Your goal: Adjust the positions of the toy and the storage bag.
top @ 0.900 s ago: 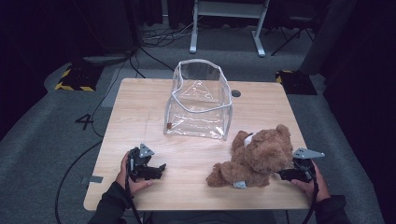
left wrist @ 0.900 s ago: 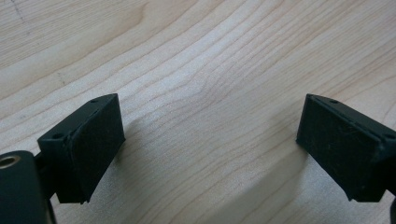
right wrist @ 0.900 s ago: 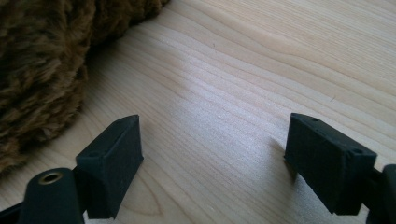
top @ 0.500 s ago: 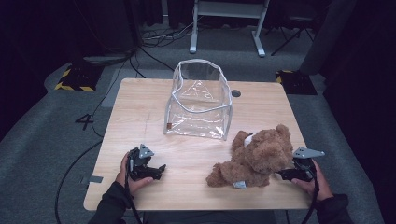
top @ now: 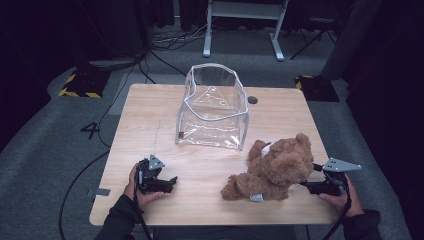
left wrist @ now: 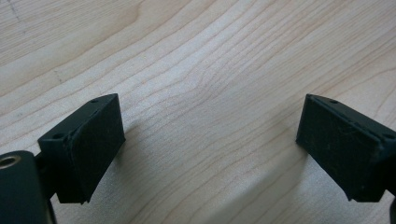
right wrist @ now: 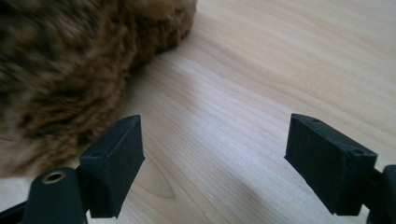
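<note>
A brown teddy bear (top: 272, 170) lies on its side at the front right of the wooden table (top: 150, 120). Behind it, near the table's middle, stands a clear plastic zip bag (top: 212, 107) with its mouth open upward. My right gripper (top: 306, 185) rests on the table just right of the bear, jaws wide apart and holding nothing. In the right gripper view (right wrist: 215, 163) the bear's fur (right wrist: 70, 60) lies close ahead at the left. My left gripper (top: 167, 182) sits open at the front left, and bare wood lies between its jaws in the left gripper view (left wrist: 210, 149).
A dark round hole (top: 252, 100) marks the table's back right. Cables (top: 80, 175) trail over the grey floor at the left. A white metal stand (top: 240, 25) rises behind the table. Black-and-yellow striped pads (top: 80, 82) lie on the floor at both back corners.
</note>
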### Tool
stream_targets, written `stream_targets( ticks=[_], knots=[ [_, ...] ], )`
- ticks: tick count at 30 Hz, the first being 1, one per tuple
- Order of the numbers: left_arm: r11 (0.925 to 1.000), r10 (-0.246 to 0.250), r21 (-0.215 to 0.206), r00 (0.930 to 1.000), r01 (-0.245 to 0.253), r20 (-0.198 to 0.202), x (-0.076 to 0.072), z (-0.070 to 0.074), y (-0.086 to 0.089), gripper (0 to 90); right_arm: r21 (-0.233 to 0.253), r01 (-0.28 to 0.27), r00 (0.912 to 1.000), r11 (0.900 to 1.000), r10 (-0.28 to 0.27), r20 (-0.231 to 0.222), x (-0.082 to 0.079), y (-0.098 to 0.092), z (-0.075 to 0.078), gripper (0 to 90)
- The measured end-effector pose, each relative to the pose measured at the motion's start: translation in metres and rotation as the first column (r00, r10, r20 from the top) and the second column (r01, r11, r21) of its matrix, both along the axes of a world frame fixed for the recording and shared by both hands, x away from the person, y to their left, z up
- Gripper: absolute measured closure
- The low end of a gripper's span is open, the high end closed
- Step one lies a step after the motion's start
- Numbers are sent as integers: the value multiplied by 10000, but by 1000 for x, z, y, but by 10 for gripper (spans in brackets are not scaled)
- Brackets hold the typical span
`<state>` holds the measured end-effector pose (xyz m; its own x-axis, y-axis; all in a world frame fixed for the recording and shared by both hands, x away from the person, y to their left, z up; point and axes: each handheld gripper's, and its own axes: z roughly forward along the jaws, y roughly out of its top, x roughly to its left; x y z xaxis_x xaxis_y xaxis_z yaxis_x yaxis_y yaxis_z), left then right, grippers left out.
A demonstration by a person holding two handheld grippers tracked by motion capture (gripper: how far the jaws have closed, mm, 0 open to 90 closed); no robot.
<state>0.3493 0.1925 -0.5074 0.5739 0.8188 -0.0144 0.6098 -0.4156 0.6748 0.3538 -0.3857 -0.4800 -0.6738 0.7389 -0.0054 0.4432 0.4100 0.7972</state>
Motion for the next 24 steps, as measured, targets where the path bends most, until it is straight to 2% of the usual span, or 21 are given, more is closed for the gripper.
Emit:
stream_targets(
  ticks=[10,15,24],
  knots=[
    [10000,5,-6,10000,-5,-2,0,0,0,77,143,-409,9981,9991,402,463,-12,3,19,193],
    [10000,4,-9,10000,-4,-2,0,0,0,77,558,-671,9966,9962,642,514,-15,5,26,193],
    [10000,0,-1,10000,0,-1,0,0,0,77,344,-856,9942,9957,831,685,-20,11,33,193]
  ],
)
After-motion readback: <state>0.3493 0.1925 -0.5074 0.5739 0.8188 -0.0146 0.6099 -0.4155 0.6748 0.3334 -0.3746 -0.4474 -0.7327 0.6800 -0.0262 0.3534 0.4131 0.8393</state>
